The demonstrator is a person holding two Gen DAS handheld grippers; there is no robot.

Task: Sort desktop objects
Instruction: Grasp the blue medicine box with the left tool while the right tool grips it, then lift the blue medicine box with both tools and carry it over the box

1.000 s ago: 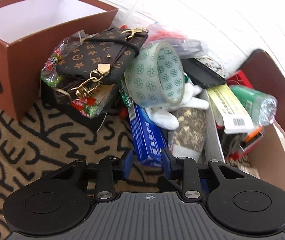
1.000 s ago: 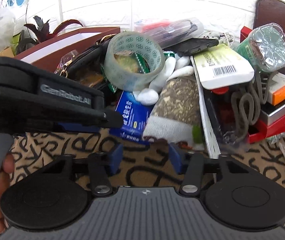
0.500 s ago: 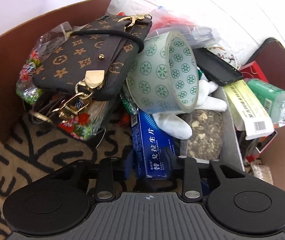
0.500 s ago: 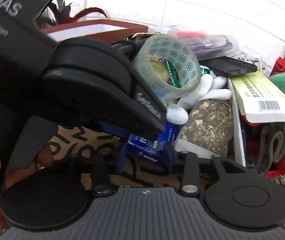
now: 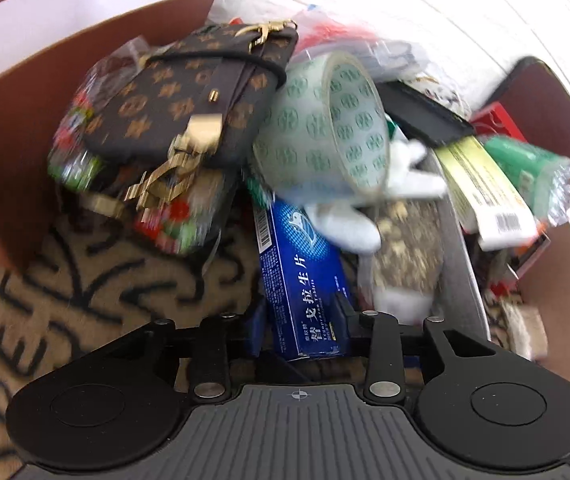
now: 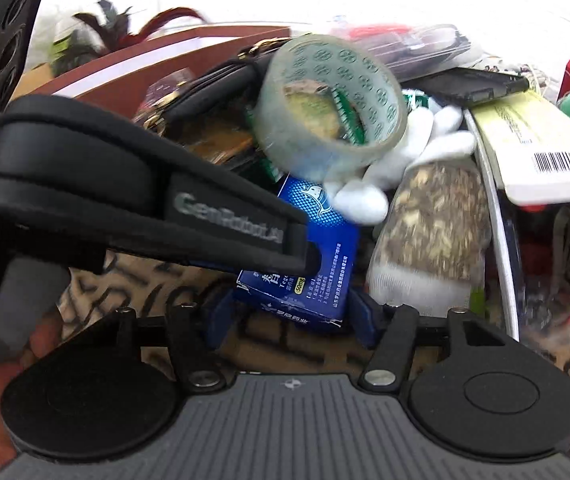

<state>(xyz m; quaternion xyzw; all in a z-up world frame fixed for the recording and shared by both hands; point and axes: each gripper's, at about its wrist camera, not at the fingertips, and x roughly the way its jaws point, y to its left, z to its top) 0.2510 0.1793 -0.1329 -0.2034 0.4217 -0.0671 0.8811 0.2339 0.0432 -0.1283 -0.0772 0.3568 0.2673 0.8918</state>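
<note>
Blue tablet box [image 5: 303,280]: flat carton, white script, lying lengthwise on patterned mat, far end under tape roll [image 5: 321,136], near end between left gripper's [image 5: 300,320] closing jaws.

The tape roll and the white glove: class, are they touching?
Touching. The right wrist view shows the tape roll resting directly on the white glove, whose fingers emerge from under its lower rim with no gap.

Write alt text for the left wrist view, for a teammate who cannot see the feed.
The left gripper has its jaws closing around the near end of a blue tablet box at the foot of a cluttered pile. Above the box lie a roll of green-patterned tape, a white glove and a brown monogram pouch, with a brown open box at left.
</note>
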